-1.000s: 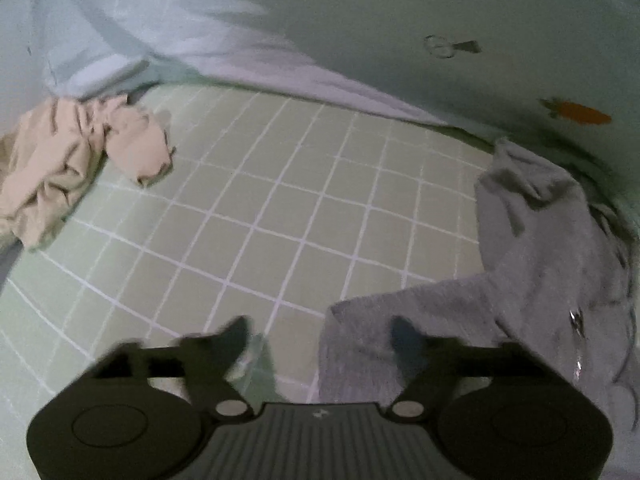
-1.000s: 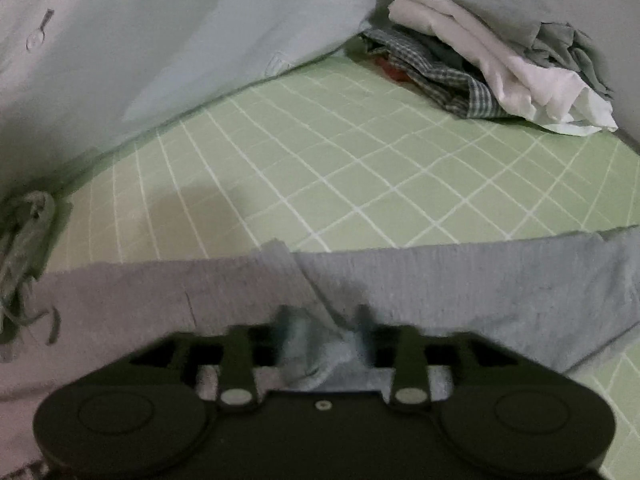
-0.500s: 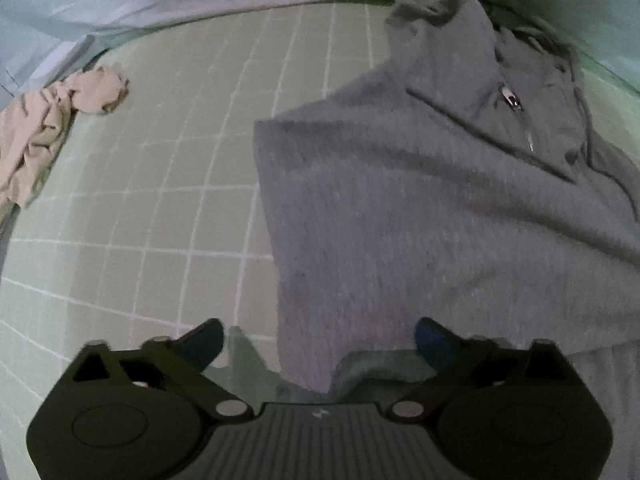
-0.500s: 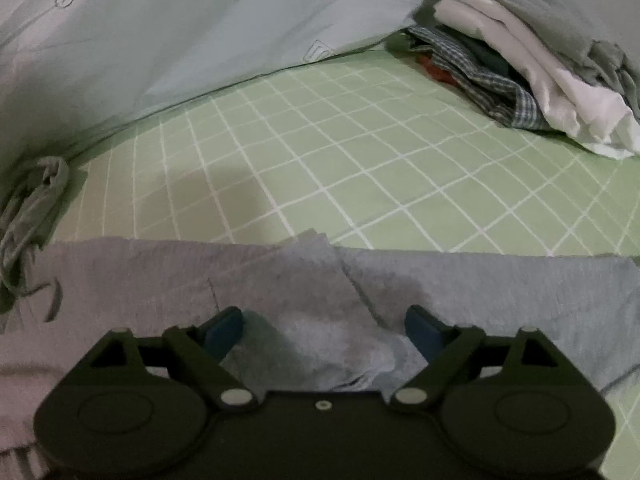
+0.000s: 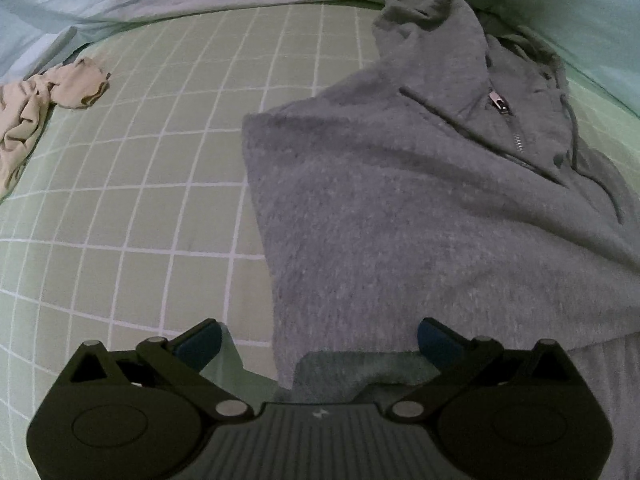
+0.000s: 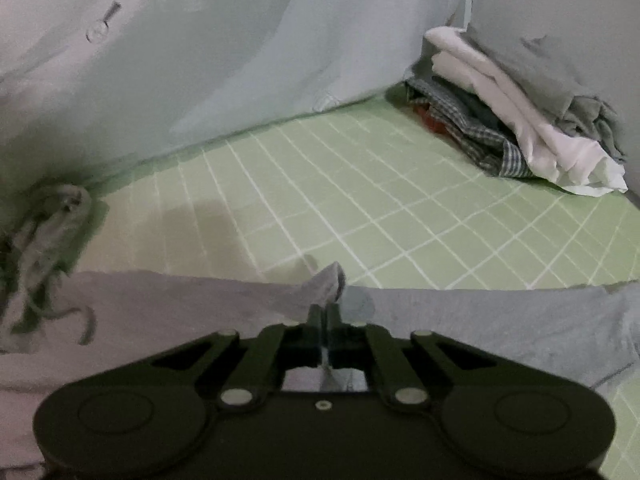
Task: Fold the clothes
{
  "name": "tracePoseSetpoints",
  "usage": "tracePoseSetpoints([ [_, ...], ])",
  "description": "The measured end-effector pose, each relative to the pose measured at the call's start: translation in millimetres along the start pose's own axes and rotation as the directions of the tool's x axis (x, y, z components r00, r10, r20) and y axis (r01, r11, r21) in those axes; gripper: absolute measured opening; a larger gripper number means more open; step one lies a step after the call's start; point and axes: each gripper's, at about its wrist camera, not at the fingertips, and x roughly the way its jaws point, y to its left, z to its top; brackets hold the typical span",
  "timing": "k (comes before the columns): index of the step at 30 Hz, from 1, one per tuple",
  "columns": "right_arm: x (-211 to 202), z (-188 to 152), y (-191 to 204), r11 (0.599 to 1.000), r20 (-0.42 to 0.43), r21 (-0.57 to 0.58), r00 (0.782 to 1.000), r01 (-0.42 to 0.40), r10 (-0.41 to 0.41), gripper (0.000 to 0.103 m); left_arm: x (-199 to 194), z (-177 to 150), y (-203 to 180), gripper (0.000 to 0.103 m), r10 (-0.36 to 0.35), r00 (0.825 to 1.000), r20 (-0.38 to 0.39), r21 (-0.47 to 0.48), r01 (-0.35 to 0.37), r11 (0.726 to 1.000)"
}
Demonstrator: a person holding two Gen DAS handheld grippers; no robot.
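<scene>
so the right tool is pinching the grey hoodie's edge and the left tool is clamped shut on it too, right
Not quite. The right tool is indeed shut on a raised fold of the grey hoodie, but the left tool is wide open. The left wrist view shows its blue fingertips far apart, straddling the hoodie's near edge without pressing on it.

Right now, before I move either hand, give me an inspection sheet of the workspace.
Surface: green grid-patterned sheet, bare between garments.
Job's things: grey zip hoodie spread flat, zipper pull showing.
Clutter: crumpled beige garment at the left edge; stack of folded clothes in the far right corner.
Grippers: left gripper jaws wide open over the hoodie's edge, not pressing it; right gripper jaws shut on a fold of the hoodie.
Cables: nothing seen.
Surroundings: pale blue printed fabric rising behind the sheet.
</scene>
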Motion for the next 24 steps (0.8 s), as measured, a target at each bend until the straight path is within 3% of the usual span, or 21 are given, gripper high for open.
tracePoseSetpoints([
  [2,-8,2,6,0.999,0.006,0.029,1.000,-0.030,0.030,0.002,0,-1,0,0.103,0.000,1.000,0.006,-0.001,0.000,1.000],
  [7,-18,5,34,0.972,-0.012,0.127,0.979,-0.198,0.201,0.002,-1,-2,-1,0.103,0.001,1.000,0.008,-0.003,-0.001,1.000],
  [10,-20,2,57,0.939,-0.034,0.175,0.951,-0.297,0.307,0.002,-3,-2,-2,0.103,-0.001,1.000,0.007,-0.003,0.001,1.000],
  [14,-17,-9,92,0.878,-0.091,0.247,0.892,-0.410,0.442,0.002,-2,-1,-1,0.103,0.000,1.000,0.010,-0.007,0.000,1.000],
  [17,-9,-29,122,0.860,-0.168,0.238,0.853,-0.451,0.494,0.002,-2,-1,-1,0.103,0.000,1.000,0.010,-0.009,0.000,1.000],
  [23,18,-66,139,0.874,-0.341,0.256,0.807,-0.414,0.482,0.003,-2,-1,-1,0.103,-0.001,1.000,0.010,-0.010,0.001,1.000],
  [24,16,-65,141,0.874,-0.342,0.232,0.805,-0.428,0.485,0.008,-2,-2,-1,0.103,-0.002,1.000,0.010,-0.008,0.002,1.000],
])
